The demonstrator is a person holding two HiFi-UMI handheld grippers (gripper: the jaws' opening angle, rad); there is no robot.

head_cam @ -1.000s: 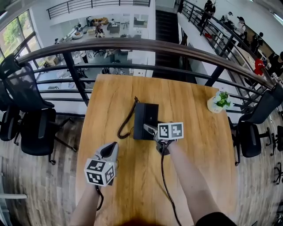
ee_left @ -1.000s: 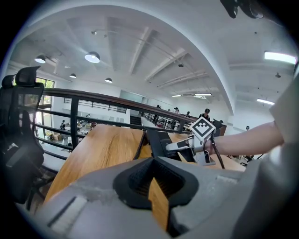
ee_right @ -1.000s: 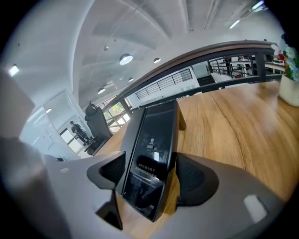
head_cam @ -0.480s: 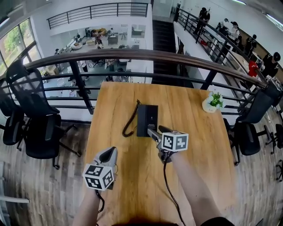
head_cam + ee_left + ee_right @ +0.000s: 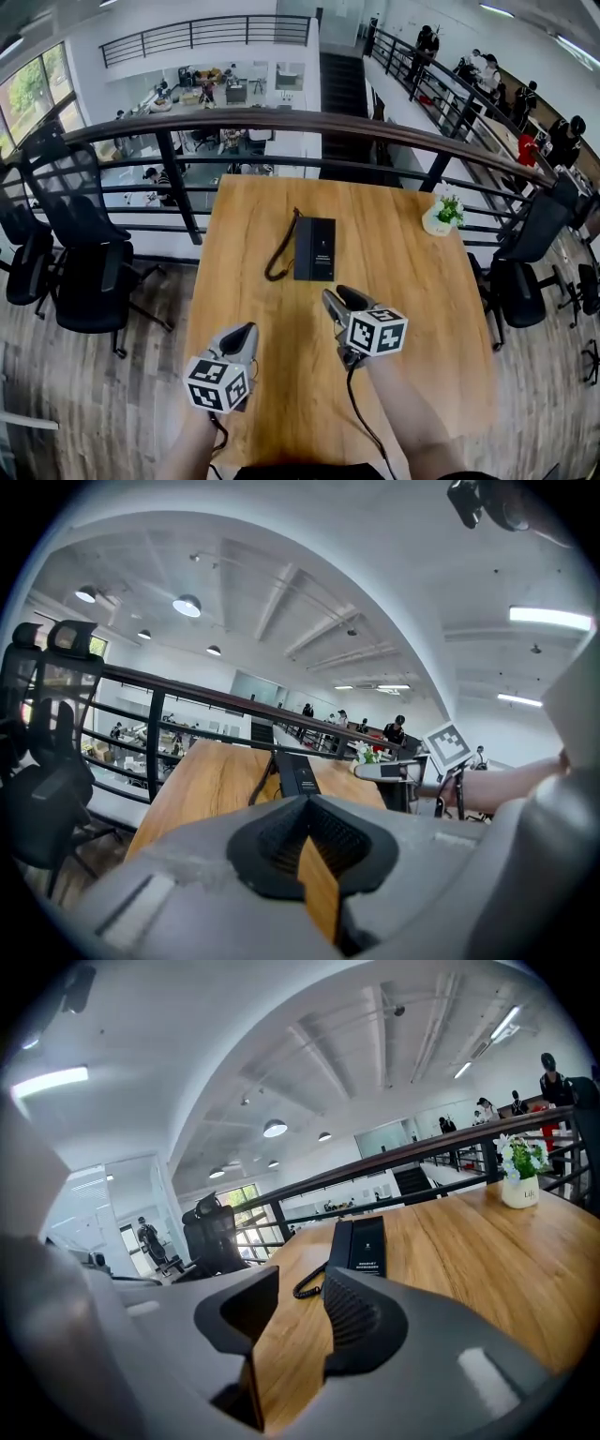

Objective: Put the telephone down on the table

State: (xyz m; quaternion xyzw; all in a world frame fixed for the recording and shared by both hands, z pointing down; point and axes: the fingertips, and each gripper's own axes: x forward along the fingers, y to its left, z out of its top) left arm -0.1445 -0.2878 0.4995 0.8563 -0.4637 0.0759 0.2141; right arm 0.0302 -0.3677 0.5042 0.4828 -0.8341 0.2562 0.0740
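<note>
The black telephone lies flat on the wooden table, its coiled cord looping off its left side. It also shows in the left gripper view and the right gripper view. My right gripper hovers a short way nearer me than the telephone, apart from it. Its jaws are closing, with only bare wood showing in the gap. My left gripper hangs further back and to the left, its jaws shut on nothing.
A small white pot with a green plant stands near the table's far right corner. A dark curved railing runs just beyond the far edge. Black office chairs stand to the left and right.
The right gripper has drawn back from the telephone toward me and risen, its jaws narrowing. The left gripper has also pulled back. The telephone stays on the table.
</note>
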